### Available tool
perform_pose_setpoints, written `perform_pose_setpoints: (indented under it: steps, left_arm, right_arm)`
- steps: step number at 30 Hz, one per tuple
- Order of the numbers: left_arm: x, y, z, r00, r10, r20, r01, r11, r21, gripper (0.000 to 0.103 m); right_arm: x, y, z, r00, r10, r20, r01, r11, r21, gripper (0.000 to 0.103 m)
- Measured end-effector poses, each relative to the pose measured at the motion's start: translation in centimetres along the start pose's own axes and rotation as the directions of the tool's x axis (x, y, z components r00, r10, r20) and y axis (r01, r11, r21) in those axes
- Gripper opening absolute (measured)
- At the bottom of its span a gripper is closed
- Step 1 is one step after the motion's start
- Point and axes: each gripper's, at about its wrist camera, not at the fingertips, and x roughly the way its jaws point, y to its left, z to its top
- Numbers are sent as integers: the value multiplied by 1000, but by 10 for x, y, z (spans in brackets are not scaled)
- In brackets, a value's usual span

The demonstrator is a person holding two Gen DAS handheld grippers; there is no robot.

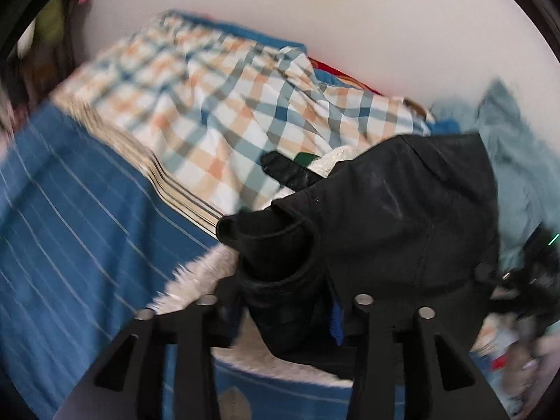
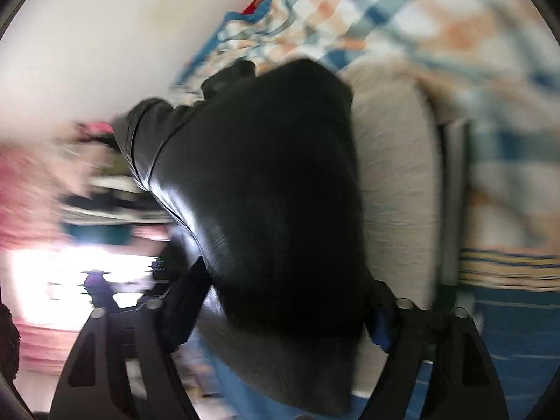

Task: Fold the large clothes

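Observation:
A black leather-like jacket (image 1: 395, 210) with cream fleece lining (image 1: 196, 276) is held up over a bed. My left gripper (image 1: 285, 311) is shut on a bunched black fold of the jacket. My right gripper (image 2: 280, 318) is shut on another part of the jacket (image 2: 252, 189), whose shiny black surface fills the middle of the right wrist view. The cream lining (image 2: 392, 182) shows to its right. The right gripper also shows at the far right of the left wrist view (image 1: 525, 280). Both views are motion-blurred.
A checked orange, blue and white cloth (image 1: 210, 105) lies on the blue striped bedsheet (image 1: 70, 227). A pale blue garment (image 1: 507, 147) lies at the right. A white wall (image 1: 350, 7) stands behind. Bright window and pink items (image 2: 35, 192) are at the left.

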Motion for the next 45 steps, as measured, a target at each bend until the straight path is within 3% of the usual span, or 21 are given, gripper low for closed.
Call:
perform_pose_setpoints:
  steps: [1,2,3,5,6,8,12,15,26,33,37,45]
  left_arm:
    - [-2,-2,0,999,41,7,-41,999,31,61]
    - [-5,-4,-1,996,84,17,-85,995,59,83]
    - [-10,-6,-2,992,120,26,-121,989,85,93]
    - [-21,-8,-7,985,171,38,-174,977,122,93]
    - [-27,-9,-9,980,197,39,-201,970,139,93]
    - [-42,-11,-15,973,226,55,-232,958,172,95]
    - [-85,-14,-29,962,253,107,-271,937,220,99]
    - [-121,-14,-40,963,240,123,-264,933,245,99]
    - [-282,-10,-87,978,128,166,-170,948,269,99]
    - [-385,-8,-117,976,54,211,-119,944,308,99]
    - [-435,0,-134,973,27,228,-100,944,315,99]
    - [-511,5,-168,963,-7,268,-83,942,325,99]
  right_arm:
    - [-3,4,-4,998,-66,18,67,998,-16,90]
    - [-10,15,-14,986,-158,49,160,987,-34,91]
    - [-17,27,-27,964,-251,90,256,966,-47,92]
    - [-27,44,-53,911,-388,140,399,915,-61,93]
    - [-30,57,-69,865,-471,172,487,871,-64,94]
    - [-26,74,-84,813,-548,199,567,822,-56,94]
    - [-42,108,-132,756,-613,228,631,776,-8,95]
    - [-70,136,-170,724,-637,266,657,753,14,95]
    - [-213,250,-311,658,-637,402,671,738,72,95]
    - [-306,323,-413,596,-635,492,681,724,109,95]
    - [-350,353,-465,593,-618,516,657,742,133,95]
    - [-418,402,-552,553,-589,589,654,745,131,95]
